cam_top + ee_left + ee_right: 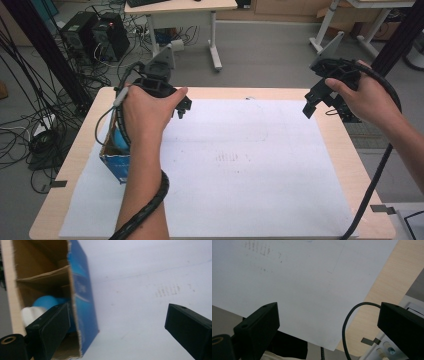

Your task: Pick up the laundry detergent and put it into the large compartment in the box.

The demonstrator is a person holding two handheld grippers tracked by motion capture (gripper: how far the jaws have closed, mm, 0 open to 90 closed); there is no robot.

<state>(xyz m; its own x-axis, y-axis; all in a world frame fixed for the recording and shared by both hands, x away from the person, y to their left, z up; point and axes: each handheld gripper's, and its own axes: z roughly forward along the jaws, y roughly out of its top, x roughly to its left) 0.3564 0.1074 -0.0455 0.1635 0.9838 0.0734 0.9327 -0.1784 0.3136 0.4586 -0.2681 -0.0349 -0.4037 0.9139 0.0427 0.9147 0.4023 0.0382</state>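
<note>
Over at the left edge of the bench (210,93) an open blue cardboard box (116,167) stood on the big white sheet (250,165) that covered most of the top, partly hidden in the high view under the person's left forearm. Looking along the left gripper, I could see the box (83,297) with its flaps open and brown inside walls, and inside it a light blue rounded thing (47,302) with a white piece (30,313) beside it; what they were I couldn't make out. The left gripper (181,109) hung above the sheet just to the right of the box, held in the left hand (147,112), its fingers (50,327) spread wide and gripping nothing; one finger sat in front of the box's opening in its own view, the other out over bare paper. The middle of the sheet carried some faint grey smudges (232,157). Across on the right, the right gripper (314,102) was held up in the right hand (367,100) near the far right corner of the sheet, well apart from the box. Its fingers (259,325) were likewise wide open and empty, with the sheet's edge, a strip of bare wood and a loop of black cable (348,325) showing between them.
</note>
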